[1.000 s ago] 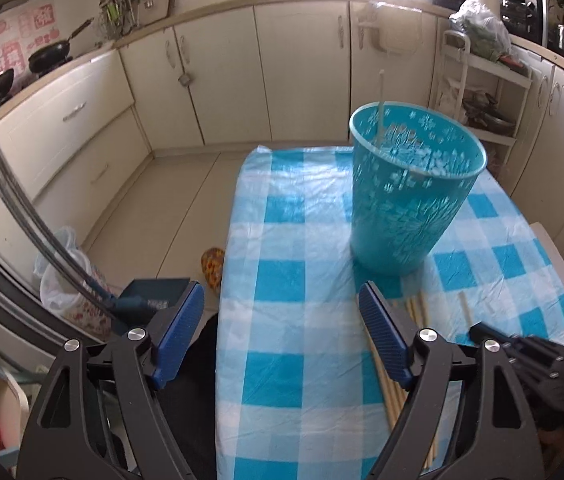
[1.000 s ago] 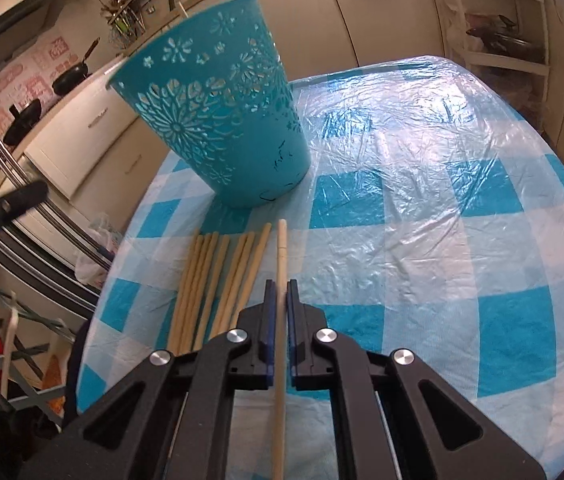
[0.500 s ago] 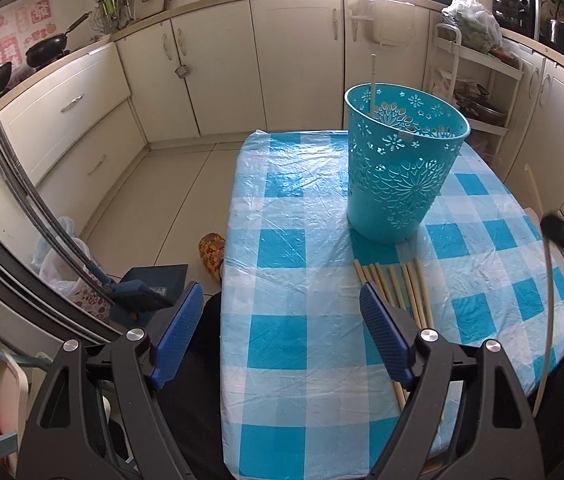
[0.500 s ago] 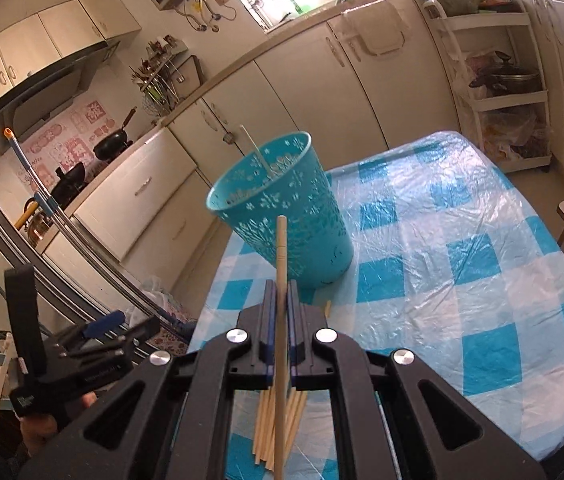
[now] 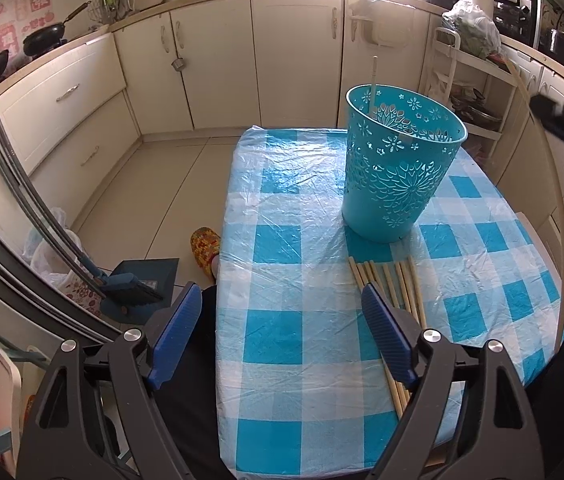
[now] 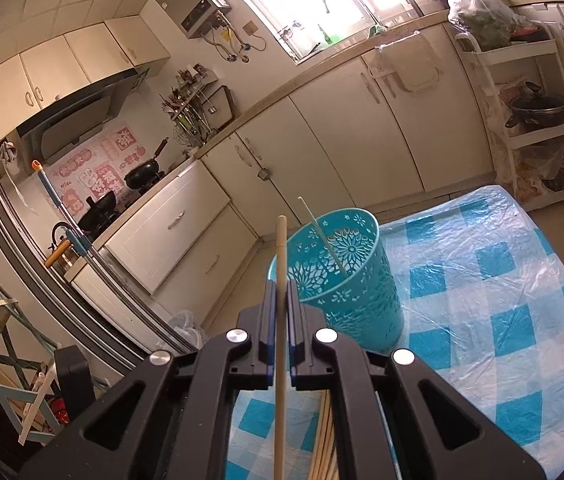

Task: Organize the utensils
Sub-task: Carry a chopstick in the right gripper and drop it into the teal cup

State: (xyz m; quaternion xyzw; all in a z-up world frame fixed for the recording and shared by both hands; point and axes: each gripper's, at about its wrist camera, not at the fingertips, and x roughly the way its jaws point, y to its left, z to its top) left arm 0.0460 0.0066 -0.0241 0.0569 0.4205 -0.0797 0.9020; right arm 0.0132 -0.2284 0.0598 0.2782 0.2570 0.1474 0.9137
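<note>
Right wrist: right gripper (image 6: 280, 292) pinching chopstick (image 6: 280, 360); left gripper (image 5: 277, 320) wide, empty.

Wide-open left gripper (image 5: 282, 322) above checked tablecloth (image 5: 302, 216), chopsticks (image 5: 394, 280) beside teal basket (image 5: 398, 176).

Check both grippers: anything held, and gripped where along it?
The right gripper is shut on one wooden chopstick, pinched partway along its shaft, both ends sticking out. The left gripper is open and empty.
</note>
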